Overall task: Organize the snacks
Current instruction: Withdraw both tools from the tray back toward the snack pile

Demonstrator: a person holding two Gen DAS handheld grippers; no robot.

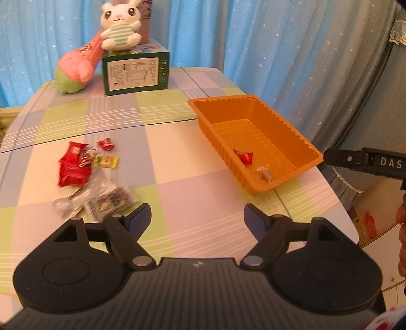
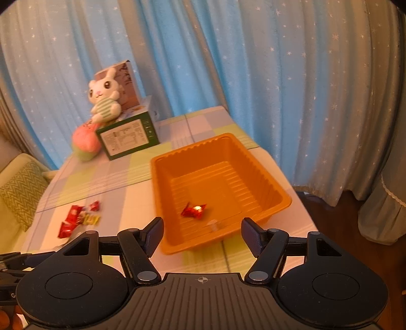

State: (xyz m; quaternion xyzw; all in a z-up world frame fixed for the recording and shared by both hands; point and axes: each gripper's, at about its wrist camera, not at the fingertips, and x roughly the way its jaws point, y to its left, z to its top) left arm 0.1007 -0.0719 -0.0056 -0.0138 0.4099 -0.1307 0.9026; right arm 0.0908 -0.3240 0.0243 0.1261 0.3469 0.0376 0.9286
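Observation:
An orange tray (image 1: pixel 203 104) (image 2: pixel 284 203) stands on the right side of the table, holding a red wrapped candy (image 1: pixel 244 155) (image 2: pixel 194 210) and a small clear-wrapped sweet (image 1: pixel 265 174) (image 2: pixel 213 224). A pile of snacks (image 1: pixel 76 165) (image 2: pixel 76 218), red packets, a yellow-green one and silvery wrappers (image 1: pixel 101 200), lies at the left. My left gripper (image 1: pixel 196 218) is open above the bare cloth between pile and tray, holding nothing. My right gripper (image 2: pixel 201 233) is open over the tray's near edge, empty; its dark body (image 1: pixel 365 161) shows at the right edge of the left wrist view.
A green box (image 1: pixel 135 73) (image 2: pixel 127 138) with a plush rabbit (image 1: pixel 120 24) (image 2: pixel 104 97) on top and a pink-green plush (image 1: pixel 76 68) (image 2: pixel 85 143) beside it stand at the table's far end. Blue star curtains hang behind. A green cushion (image 2: pixel 20 193) lies left of the table.

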